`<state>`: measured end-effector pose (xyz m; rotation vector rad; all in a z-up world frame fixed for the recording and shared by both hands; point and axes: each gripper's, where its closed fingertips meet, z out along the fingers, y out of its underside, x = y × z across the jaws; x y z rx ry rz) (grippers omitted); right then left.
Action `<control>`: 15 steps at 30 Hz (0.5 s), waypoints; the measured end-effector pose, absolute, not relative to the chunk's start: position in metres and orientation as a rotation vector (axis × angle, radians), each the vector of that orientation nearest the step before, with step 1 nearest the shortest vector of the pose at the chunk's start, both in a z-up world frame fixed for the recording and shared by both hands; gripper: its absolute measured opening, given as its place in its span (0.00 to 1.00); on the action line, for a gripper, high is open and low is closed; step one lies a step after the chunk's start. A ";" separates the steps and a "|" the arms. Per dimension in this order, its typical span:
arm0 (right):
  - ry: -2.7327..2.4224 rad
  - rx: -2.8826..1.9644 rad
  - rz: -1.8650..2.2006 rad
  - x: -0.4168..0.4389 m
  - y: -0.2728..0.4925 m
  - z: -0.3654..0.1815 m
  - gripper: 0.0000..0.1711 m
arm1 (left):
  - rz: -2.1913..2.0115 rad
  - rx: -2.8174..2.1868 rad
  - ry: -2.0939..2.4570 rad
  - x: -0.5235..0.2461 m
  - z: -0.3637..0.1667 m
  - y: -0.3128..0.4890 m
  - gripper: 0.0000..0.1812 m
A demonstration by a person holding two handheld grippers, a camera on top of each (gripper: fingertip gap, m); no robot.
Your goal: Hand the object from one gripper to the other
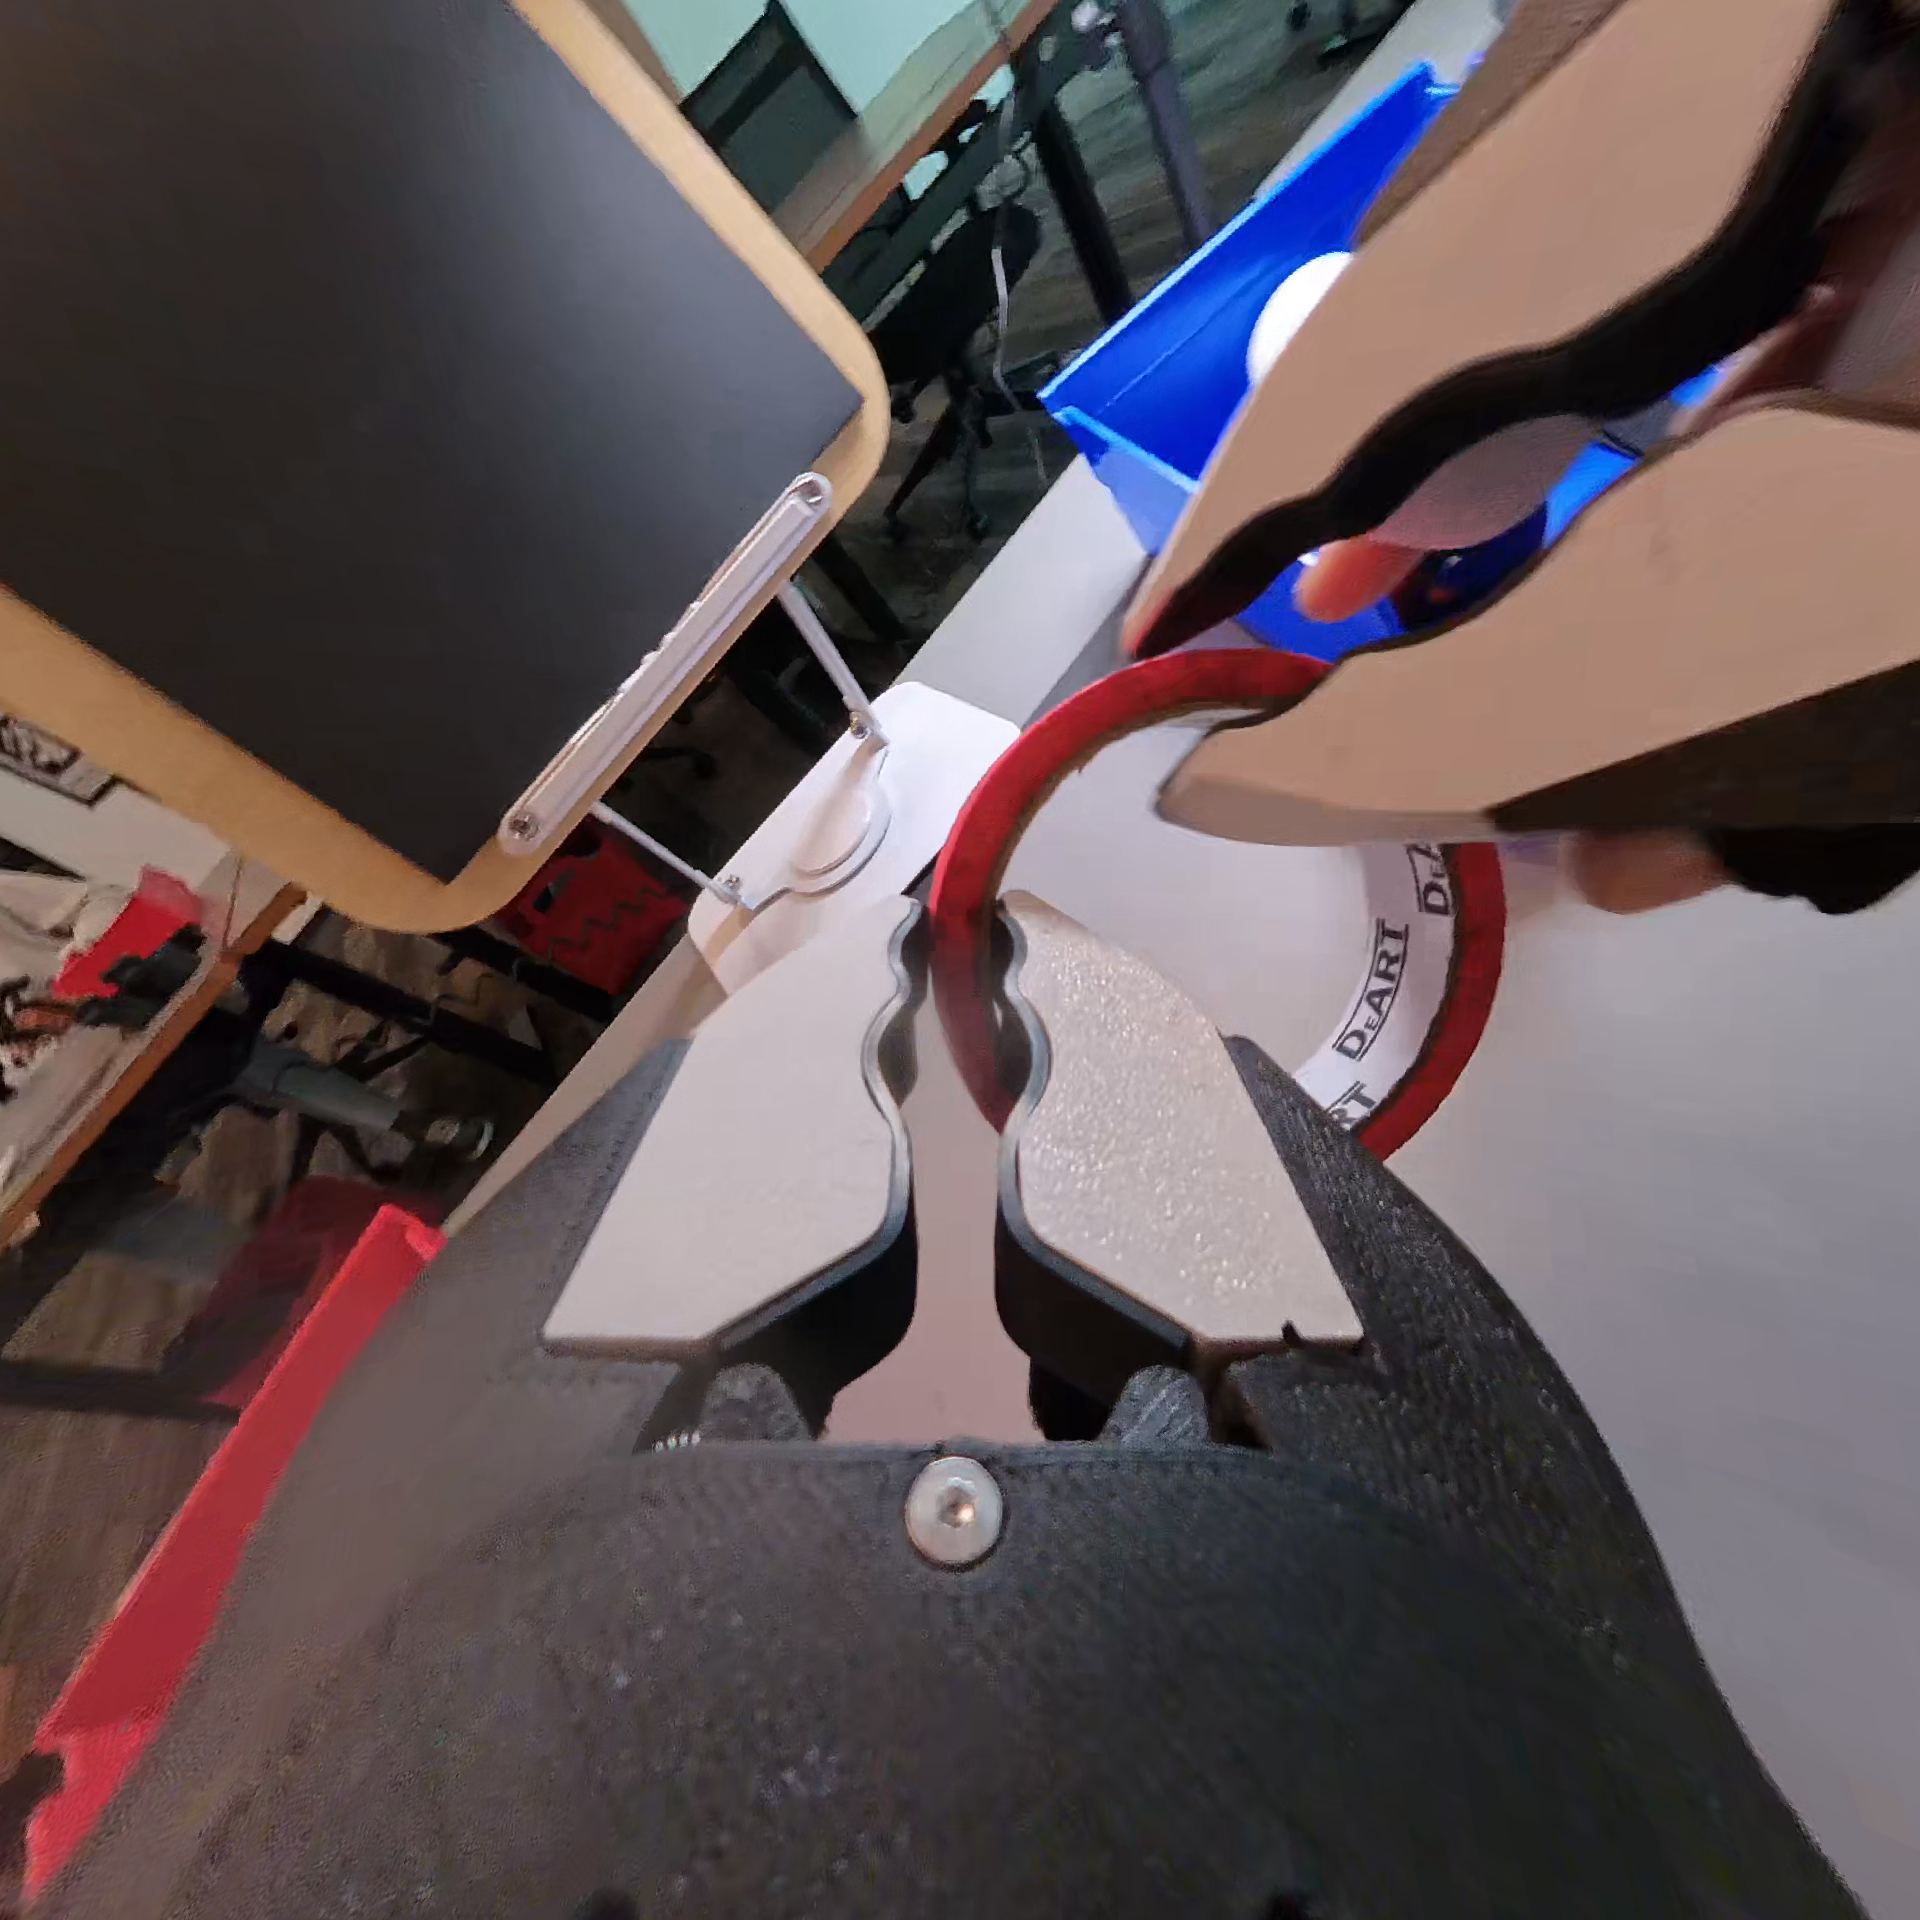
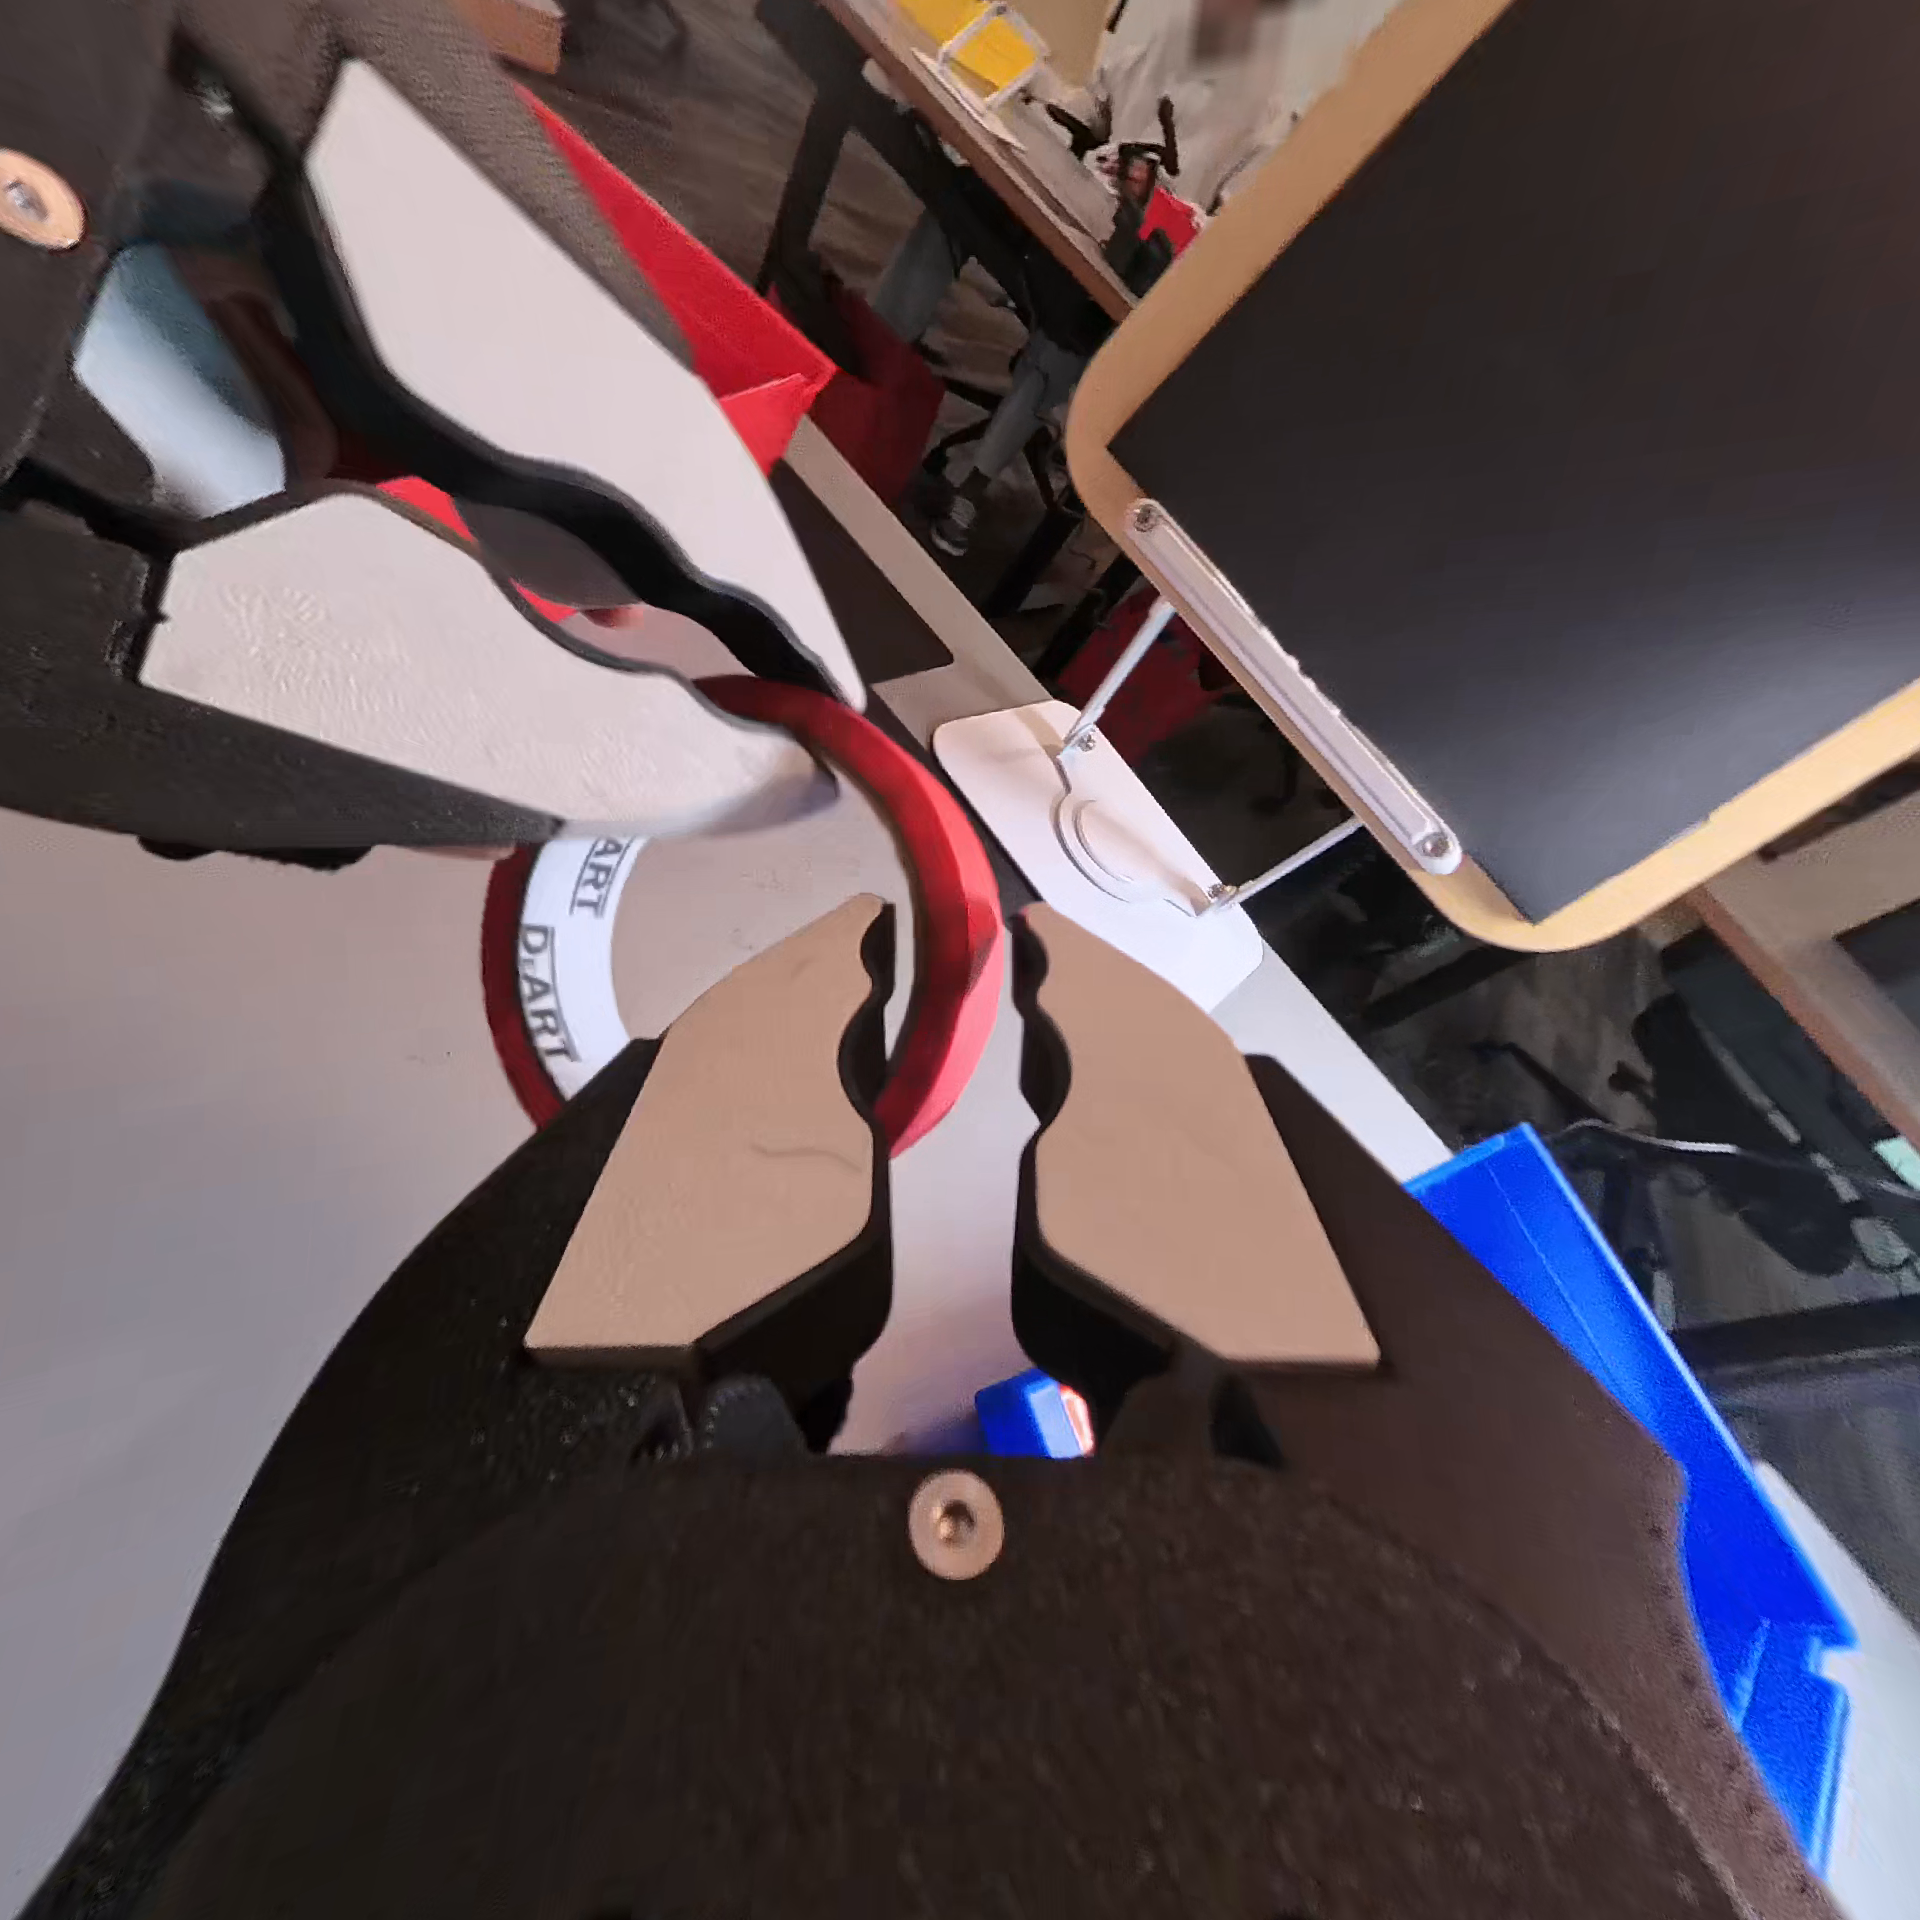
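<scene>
Mid-handover at frame centre: left gripper (image 1: pixel 958 1023) clamped on the tape (image 1: pixel 961 894), right gripper (image 2: pixel 951 1023) astride its wall, jaws apart, grip and release both pending.

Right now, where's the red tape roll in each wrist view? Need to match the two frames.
Left wrist view: red tape roll centre, its wall between the left gripper fingers; right gripper at its top edge.
Right wrist view: roll centre, between the right gripper fingers.
Shared landmark: the white stand base at the table edge.
</scene>
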<state>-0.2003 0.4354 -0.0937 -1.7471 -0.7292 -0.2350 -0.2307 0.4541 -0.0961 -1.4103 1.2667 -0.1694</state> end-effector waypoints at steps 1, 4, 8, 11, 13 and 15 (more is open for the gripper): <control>-0.706 -1.769 -0.220 -0.197 0.435 -0.093 0.14 | -0.180 -1.432 1.235 -0.234 -0.095 0.458 0.06; -0.656 -1.889 -0.124 -0.196 0.435 -0.107 0.20 | -0.196 -1.482 1.170 -0.240 -0.093 0.466 0.06; -0.612 -1.930 -0.048 -0.196 0.439 -0.119 0.14 | -0.206 -1.515 1.145 -0.237 -0.098 0.466 0.07; -0.616 -1.913 -0.128 -0.186 0.442 -0.117 0.11 | -0.256 -1.558 1.189 -0.232 -0.107 0.462 0.12; -0.663 -1.892 -0.170 -0.185 0.442 -0.116 0.09 | -0.256 -1.553 1.233 -0.229 -0.110 0.457 0.18; -0.747 -1.835 -0.217 -0.192 0.440 -0.114 0.08 | -0.239 -1.530 1.273 -0.226 -0.111 0.454 0.19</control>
